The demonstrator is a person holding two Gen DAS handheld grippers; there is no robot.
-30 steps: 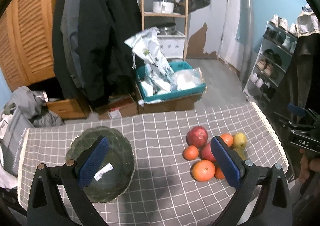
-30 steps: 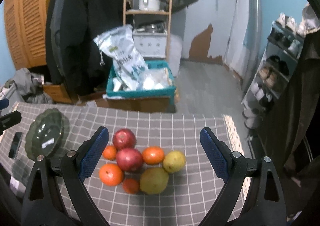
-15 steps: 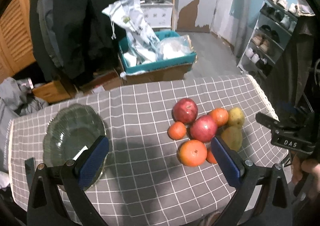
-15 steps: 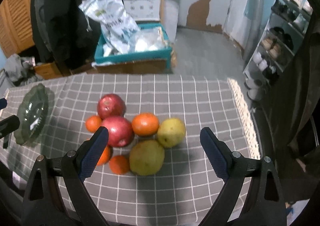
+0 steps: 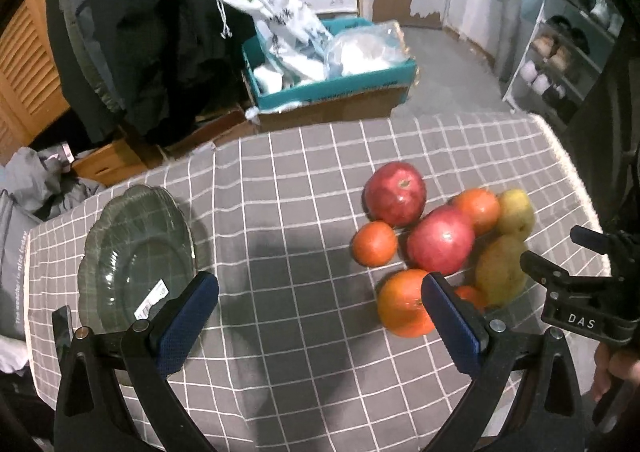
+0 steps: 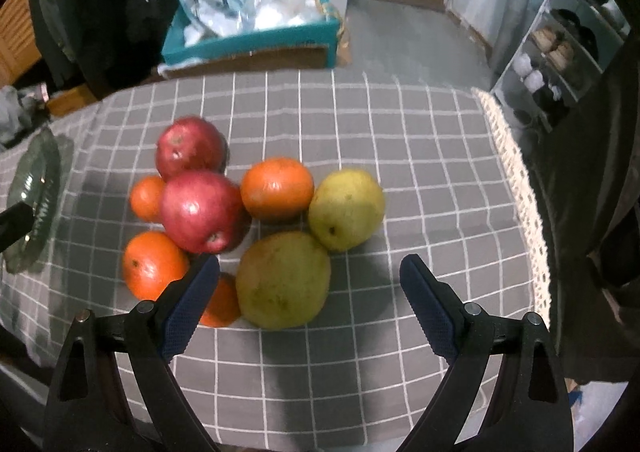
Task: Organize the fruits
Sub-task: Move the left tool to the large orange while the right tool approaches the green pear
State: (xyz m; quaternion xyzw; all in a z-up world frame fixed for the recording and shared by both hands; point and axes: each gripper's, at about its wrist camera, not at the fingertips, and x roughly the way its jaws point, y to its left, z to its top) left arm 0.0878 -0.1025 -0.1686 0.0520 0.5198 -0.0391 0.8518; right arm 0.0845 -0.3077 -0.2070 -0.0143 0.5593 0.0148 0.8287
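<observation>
Glass bowl (image 5: pixel 136 252): it sits at the left end of the counter (image 5: pixel 288 188), empty but for a sticker, well apart from the fruit.
Left gripper (image 5: pixel 316 310): your fingers are spread wide with nothing between them, hanging over bare cloth between bowl and fruit.
Fruit pile (image 6: pixel 248 220): all of it is on the right half of the counter, bunched and touching. Two red apples (image 6: pixel 200 210) are on the left, oranges (image 6: pixel 277 188) around them, two yellow-green pears (image 6: pixel 283 279) on the right.
Right gripper (image 6: pixel 310 302): your fingers are wide apart and hold nothing; the near pear sits just ahead of the gap, with a small orange (image 6: pixel 220 302) partly behind your left finger.
What changed: over the last second both cameras have tipped down and come closer. The room has dropped out of the top of the view, and the fruit now fills the right wrist view.
What that means: nothing is sorted yet. You look lined up for a first pick, likely the near pear. It leans on its neighbours, so lifting it may set them rolling.
</observation>
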